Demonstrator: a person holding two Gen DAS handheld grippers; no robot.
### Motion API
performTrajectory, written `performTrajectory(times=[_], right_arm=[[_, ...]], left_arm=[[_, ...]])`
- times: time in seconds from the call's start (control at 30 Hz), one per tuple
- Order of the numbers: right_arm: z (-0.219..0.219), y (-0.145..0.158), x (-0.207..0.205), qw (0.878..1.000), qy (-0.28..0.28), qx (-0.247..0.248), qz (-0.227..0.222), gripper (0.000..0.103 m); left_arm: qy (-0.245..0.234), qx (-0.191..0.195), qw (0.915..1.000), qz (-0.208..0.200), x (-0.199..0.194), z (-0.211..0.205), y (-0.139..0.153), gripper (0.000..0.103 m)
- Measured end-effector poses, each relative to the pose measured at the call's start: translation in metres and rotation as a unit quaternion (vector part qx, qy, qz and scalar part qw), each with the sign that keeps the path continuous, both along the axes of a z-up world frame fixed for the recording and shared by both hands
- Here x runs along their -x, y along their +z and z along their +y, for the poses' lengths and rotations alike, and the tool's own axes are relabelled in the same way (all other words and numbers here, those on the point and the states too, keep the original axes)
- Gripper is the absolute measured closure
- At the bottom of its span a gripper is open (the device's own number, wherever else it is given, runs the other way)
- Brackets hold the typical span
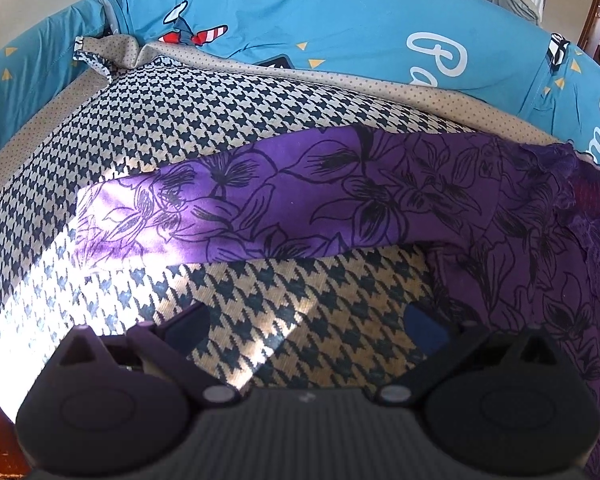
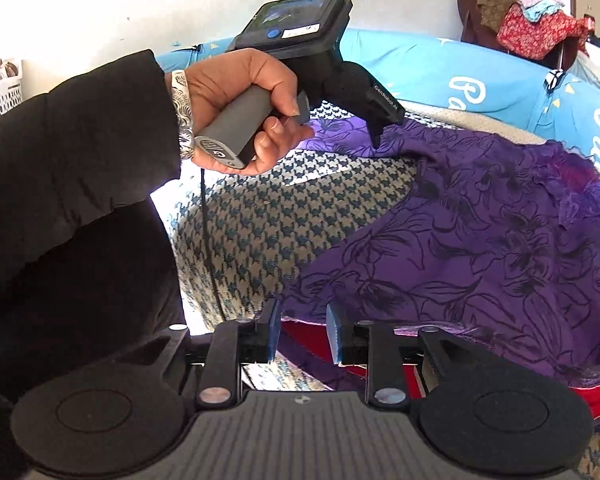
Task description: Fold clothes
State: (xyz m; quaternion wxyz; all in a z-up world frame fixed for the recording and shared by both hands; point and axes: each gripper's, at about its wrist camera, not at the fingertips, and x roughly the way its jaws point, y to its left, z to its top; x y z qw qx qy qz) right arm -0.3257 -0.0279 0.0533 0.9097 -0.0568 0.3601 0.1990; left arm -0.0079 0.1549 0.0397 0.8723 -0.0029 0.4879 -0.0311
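Mid-fold: the purple dress lies on the bed. Left claw and right claw are both released; next, regrip the hem.

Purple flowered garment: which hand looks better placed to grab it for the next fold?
Probably the right. The right gripper stands open with an edge of the purple garment between its pads, while the left gripper hangs open over the houndstooth cover, the sleeve ahead of it.
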Motion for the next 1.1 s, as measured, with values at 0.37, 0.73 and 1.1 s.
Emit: performTrajectory(times=[0.37,0.73,1.1], right_arm=[[0.014,-0.012,-0.002,0.987,0.070,0.138,-0.053,0.049],[0.053,-0.056,-0.023,0.967,0.121,0.213,-0.067,0.086],[0.070,-0.021,-0.057,0.995,0.071,0.042,-0.053,0.097]], left_arm=[[-0.011,0.001,0.9999,0.005,0.002,-0.008,-0.003,0.000],[-0.015,0.007,0.9998,0.010,0.003,-0.005,-0.004,0.000],[0.001,0.033,0.9986,-0.041,-0.001,0.020,0.026,0.000]])
